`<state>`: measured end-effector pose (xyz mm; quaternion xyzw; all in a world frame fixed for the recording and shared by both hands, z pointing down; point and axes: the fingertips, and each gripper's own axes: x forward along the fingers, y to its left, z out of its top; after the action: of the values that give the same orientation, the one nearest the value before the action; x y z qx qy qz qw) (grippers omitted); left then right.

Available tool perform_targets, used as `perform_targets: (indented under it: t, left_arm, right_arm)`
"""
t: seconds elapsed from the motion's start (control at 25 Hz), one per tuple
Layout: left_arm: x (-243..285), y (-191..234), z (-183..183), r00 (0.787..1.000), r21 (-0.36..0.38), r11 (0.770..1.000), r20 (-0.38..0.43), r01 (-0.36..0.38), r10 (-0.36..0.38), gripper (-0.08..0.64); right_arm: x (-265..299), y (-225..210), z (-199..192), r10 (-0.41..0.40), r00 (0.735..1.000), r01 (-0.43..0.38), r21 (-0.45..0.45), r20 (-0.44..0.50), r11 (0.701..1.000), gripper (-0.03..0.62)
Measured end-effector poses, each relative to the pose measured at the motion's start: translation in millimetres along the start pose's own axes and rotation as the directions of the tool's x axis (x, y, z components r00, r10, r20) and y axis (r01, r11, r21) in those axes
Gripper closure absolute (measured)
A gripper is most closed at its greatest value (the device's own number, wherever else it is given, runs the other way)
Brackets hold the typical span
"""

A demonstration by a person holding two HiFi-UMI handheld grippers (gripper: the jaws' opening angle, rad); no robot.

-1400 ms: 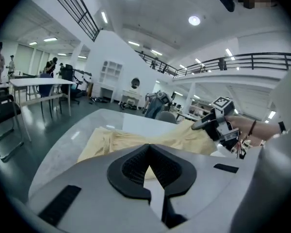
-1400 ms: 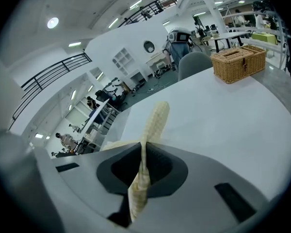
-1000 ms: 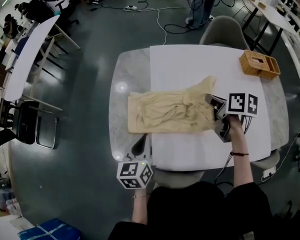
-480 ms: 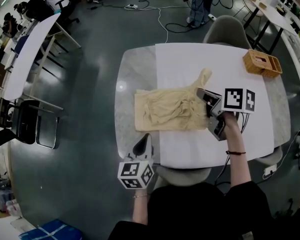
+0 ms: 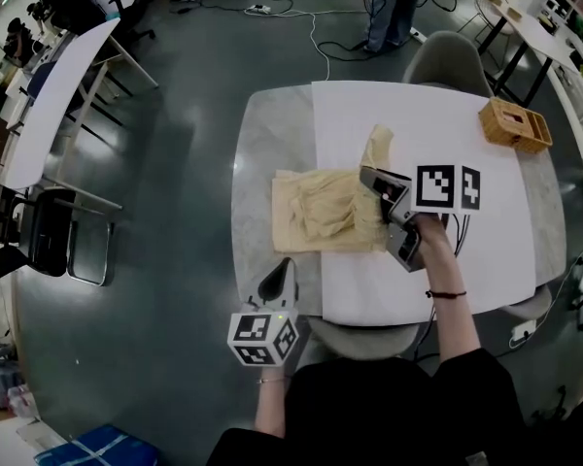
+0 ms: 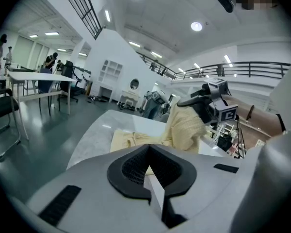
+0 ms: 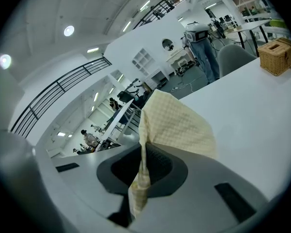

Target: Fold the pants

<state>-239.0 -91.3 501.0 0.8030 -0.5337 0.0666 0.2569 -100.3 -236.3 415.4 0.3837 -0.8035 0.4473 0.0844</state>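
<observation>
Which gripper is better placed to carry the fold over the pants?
Right: the right gripper is shut on a raised pants edge; the left gripper holds nothing, at the table's near edge.

Right gripper (image 7: 144,165) clamps the pants (image 7: 177,125); left gripper (image 6: 149,169) closed, empty.

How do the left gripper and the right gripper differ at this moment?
The right gripper is clamped on a fold of the pants and holds it lifted; the left gripper holds nothing. The right gripper is over the table, above the pants; the left gripper sits at the table's near edge, apart from the pants. Shared: both have their jaws together and point towards the pants.
</observation>
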Motion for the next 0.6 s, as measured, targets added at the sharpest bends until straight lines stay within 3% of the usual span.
perform_targets:
  t: [0.32,0.6]
  left_arm:
    - [-6.0,12.5,-2.7,1.0,-0.019,1.0,-0.002,-0.005,0.005,0.546]
    - [-10.6,23.8,-6.6,1.0,-0.036,0.999,-0.009,-0.023,0.023,0.546]
  right_arm:
    - [47.5,25.7,-22.5,0.029,0.996,-0.032,-0.029,-0.088,0.999,0.568]
    - [98.7,33.2,-48.2,0.043,0.985,-0.041,0.019,-0.165,0.999,0.568]
